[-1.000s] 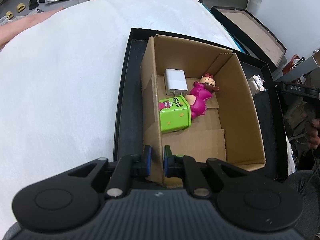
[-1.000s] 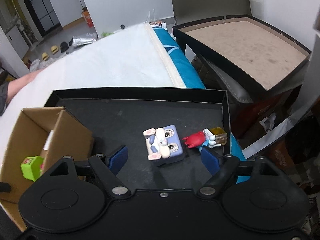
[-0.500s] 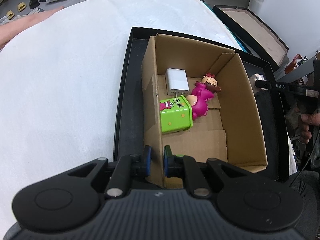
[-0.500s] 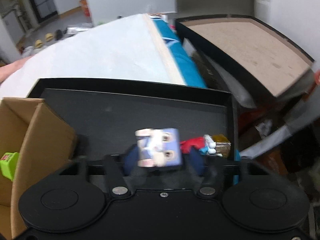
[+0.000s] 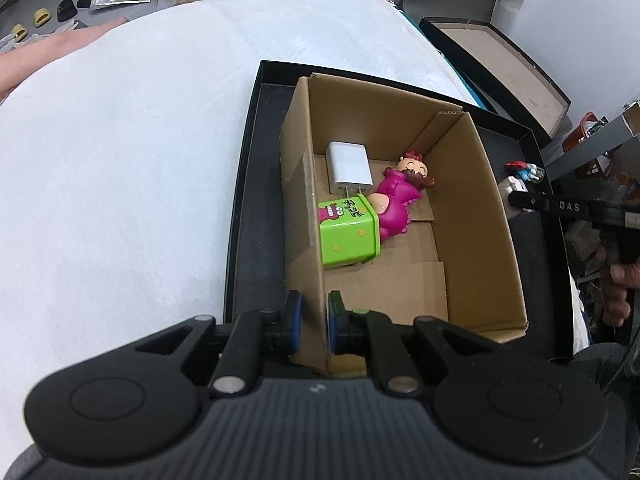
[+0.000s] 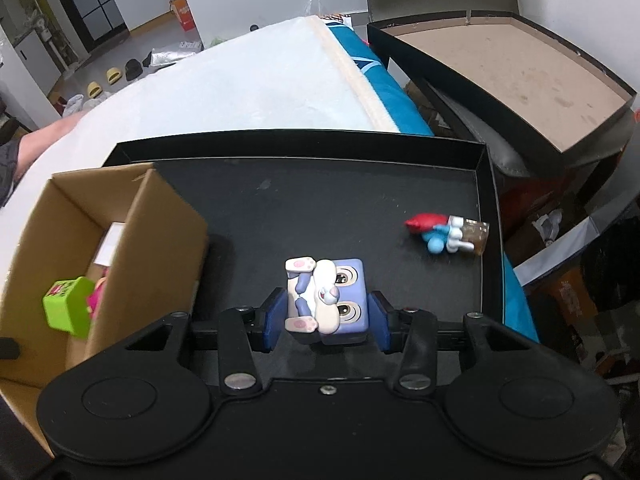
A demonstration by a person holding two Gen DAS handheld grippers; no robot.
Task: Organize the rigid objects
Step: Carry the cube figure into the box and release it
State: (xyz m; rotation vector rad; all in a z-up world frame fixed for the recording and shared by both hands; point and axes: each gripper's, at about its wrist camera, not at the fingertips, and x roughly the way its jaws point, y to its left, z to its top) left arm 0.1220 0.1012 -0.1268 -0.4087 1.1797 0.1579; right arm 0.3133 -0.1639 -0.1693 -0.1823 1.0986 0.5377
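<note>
A: What do we have around us, from the left?

B: On the far left lies the white cloth (image 5: 120, 160), and on it sits the black tray (image 6: 320, 200). At the tray's left end stands the cardboard box (image 5: 472, 184). Inside it we see the white charger (image 5: 349, 168) at the far end, the pink doll (image 5: 394, 202) lying just right of it, and the green cube (image 5: 348, 232) nearer to us, touching the doll.

A: And our left gripper (image 5: 314, 326)?

B: It pinches the box's near left wall: one pad is outside the cardboard and the other inside, both pressed against it. That wall stands between this gripper and the toys in the box.

A: Moving right?

B: The box's right wall rises between the box's inside and the open tray floor. Just right of it, our right gripper (image 6: 325, 320) has closed its blue pads on the purple bunny cube (image 6: 326, 300), one pad on each side, so the cube sits squarely between the fingers. Whether the cube touches the tray floor we cannot tell.

A: Anything further right?

B: The red-capped figure (image 6: 440, 230) lies on its side near the tray's right rim, well apart from the gripper. Beyond the tray stands a large open black box (image 6: 500, 68) with a brown floor.
</note>
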